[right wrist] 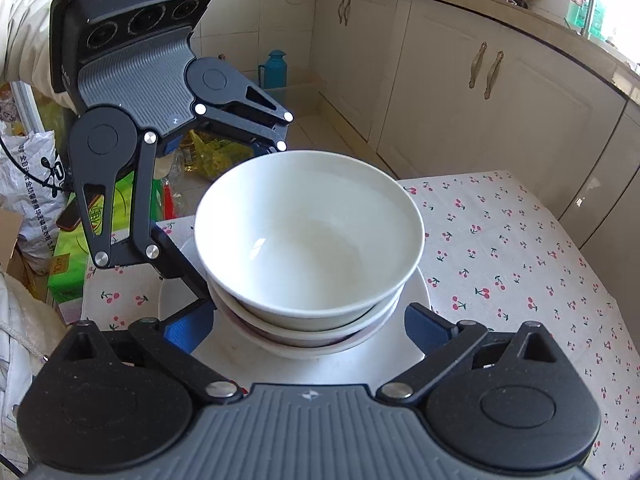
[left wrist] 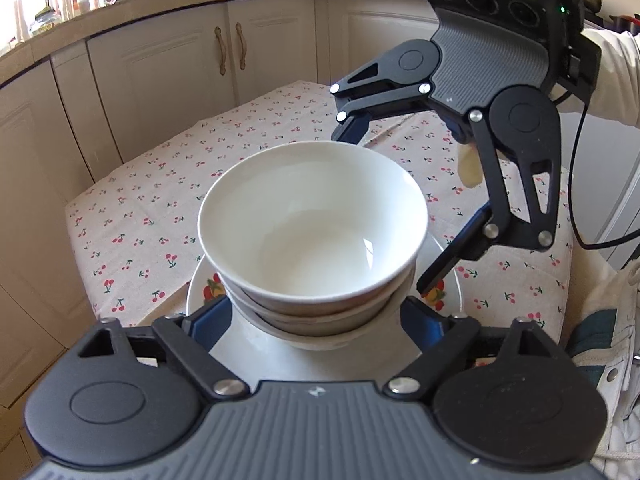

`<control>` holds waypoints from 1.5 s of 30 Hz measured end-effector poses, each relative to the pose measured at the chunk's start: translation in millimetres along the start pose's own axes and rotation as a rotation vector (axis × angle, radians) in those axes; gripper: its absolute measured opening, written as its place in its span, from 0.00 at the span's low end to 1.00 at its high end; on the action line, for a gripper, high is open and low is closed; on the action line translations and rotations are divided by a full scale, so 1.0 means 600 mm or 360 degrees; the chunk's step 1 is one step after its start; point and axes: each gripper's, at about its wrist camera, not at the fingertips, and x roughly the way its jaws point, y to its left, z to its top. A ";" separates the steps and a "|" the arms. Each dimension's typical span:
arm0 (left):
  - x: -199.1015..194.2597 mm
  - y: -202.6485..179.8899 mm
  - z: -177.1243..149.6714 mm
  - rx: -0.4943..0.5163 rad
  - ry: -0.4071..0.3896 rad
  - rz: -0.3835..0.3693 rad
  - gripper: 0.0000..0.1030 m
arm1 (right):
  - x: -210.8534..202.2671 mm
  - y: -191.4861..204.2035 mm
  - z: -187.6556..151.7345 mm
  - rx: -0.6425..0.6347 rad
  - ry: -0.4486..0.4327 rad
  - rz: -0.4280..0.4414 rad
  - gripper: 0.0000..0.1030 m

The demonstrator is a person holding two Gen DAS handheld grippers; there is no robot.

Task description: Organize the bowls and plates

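- Three white bowls [left wrist: 312,216] nesting in a stack, sitting on a fruit-patterned plate [left wrist: 200,292] over the cherry-print tablecloth [left wrist: 160,184], seen from the left wrist.
- Flanking the stack's lower bowls with the left gripper [left wrist: 316,320], jaws spread apart; blue pads [left wrist: 208,320] standing just beside the bowl walls, contact hard to make out since the stack is hiding the fingertips.
- Reaching in from the upper right with the right gripper [left wrist: 384,208], jaws wide, one finger behind the top rim, the other low beside the plate.
- Hiding most of the plate's pattern under the bowls.
- Showing, from the right wrist, the same bowls [right wrist: 308,232] stacked on the plate [right wrist: 420,292].
- Straddling the stack with the right gripper [right wrist: 312,328], jaws parted, pads [right wrist: 424,324] clear of the bowls on the right side.
- Coming in from the left with the left gripper [right wrist: 240,224], open; far fingertip cut off behind the rim.
- Blurring into clutter at left: bags [right wrist: 28,184], hard to read.
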 end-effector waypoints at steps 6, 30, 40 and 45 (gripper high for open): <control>-0.044 -0.040 -0.003 0.0063 -0.0093 0.0169 0.98 | -0.032 0.030 -0.004 -0.0010 -0.0005 -0.0103 1.00; -0.130 -0.247 -0.008 -0.0563 -0.0511 0.0870 0.99 | -0.165 0.184 -0.108 0.1083 -0.0145 -0.1225 1.00; -0.170 -0.305 -0.019 -0.0859 -0.0389 0.0921 0.99 | -0.214 0.264 -0.145 0.1378 -0.0285 -0.1186 1.00; -0.183 -0.325 -0.006 -0.0851 -0.0323 0.0944 0.99 | -0.236 0.308 -0.129 0.1290 -0.0308 -0.1257 1.00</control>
